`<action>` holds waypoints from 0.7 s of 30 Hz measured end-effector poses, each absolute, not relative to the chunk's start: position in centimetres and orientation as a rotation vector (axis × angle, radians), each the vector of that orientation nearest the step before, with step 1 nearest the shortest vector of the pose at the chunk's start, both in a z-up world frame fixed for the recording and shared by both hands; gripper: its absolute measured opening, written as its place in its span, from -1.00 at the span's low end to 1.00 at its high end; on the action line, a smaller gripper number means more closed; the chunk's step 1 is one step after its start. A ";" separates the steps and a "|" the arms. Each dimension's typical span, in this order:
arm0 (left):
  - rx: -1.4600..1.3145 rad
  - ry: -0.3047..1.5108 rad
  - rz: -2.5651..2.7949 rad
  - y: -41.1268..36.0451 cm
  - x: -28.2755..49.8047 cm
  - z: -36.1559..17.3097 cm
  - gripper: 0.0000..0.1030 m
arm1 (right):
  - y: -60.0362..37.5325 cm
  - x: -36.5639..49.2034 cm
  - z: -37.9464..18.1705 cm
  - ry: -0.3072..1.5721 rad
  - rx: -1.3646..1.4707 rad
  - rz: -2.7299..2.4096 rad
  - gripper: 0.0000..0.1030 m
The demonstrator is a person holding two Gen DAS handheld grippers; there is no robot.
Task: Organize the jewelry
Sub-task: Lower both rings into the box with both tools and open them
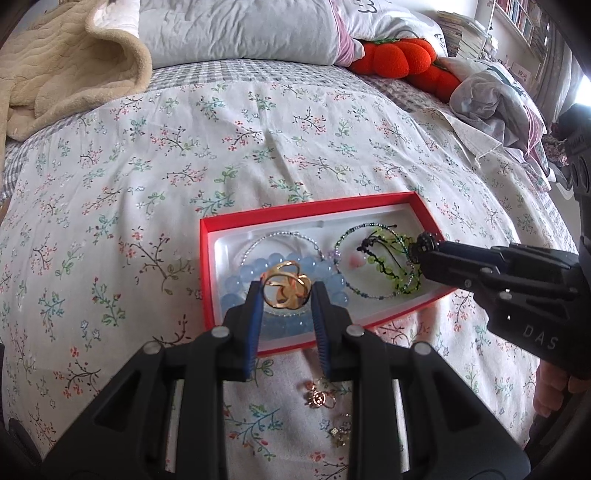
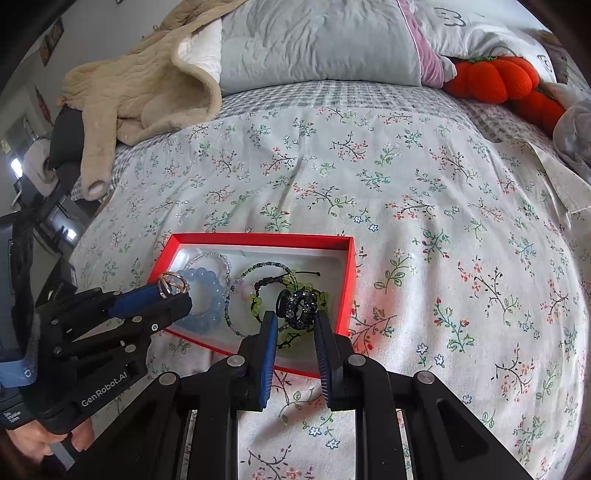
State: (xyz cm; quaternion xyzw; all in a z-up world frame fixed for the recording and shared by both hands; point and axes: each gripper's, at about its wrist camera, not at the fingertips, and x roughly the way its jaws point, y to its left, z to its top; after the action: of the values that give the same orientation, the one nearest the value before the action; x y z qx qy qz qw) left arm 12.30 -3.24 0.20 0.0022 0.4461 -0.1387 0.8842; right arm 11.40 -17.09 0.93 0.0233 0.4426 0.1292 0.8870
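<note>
Shallow rectangular red cardboard box (image 1: 295,218) with a glossy white moulded liner, lying on a soft floral-print cotton bedspread (image 1: 184,166). Inside on the left, a bracelet of smooth translucent pale-blue beads (image 1: 255,267) and a thin silvery seed-bead hoop (image 1: 280,236); on the right, a tangle of knotted black cord strung with lime-green beads (image 1: 384,266) and a fine multicoloured beaded loop (image 1: 347,240).

Left gripper (image 1: 288,295), ribbed blue pads on black fingers, narrowly parted and pinched on a polished gold ring of interlaced loops (image 1: 284,291), held above the blue beads. Right gripper (image 2: 295,317), likewise nearly closed, clamped on a dark, sparkly-studded ring (image 2: 297,308) over the box's right half, above the green beads.

On the bedspread just in front of the box, small rose-gold ornamental pieces (image 1: 319,397), loose. Further back, a fleecy beige quilted blanket (image 1: 66,62), grey pillow (image 1: 240,29) and plush orange pumpkin cushions (image 1: 399,55).
</note>
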 end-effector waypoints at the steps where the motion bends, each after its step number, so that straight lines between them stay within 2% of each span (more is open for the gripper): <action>1: 0.008 0.927 -0.287 -3.3 12.3 0.1 -0.45 | -17.1 11.4 0.9 0.921 0.048 0.268 -0.60; 8: 0.010 0.922 -0.275 -3.1 12.6 -0.1 -0.44 | -17.2 11.4 0.8 0.922 0.047 0.269 -0.60; 9: 0.010 0.923 -0.273 -3.0 12.5 -0.1 -0.40 | -17.3 11.4 0.8 0.923 0.047 0.269 -0.60; 12: 0.008 0.918 -0.268 -2.9 12.4 0.1 -0.08 | -17.2 11.4 0.8 0.923 0.047 0.268 -0.60; 21: 0.008 0.910 -0.251 -2.0 11.7 1.1 -0.04 | -16.9 11.5 1.4 0.897 0.038 0.267 -0.60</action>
State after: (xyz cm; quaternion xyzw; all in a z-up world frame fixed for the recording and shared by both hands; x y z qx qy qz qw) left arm 11.69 -2.02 1.07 0.0039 0.4383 -0.1211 0.8906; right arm 11.51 -16.87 1.39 0.0184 0.4325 0.1286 0.8922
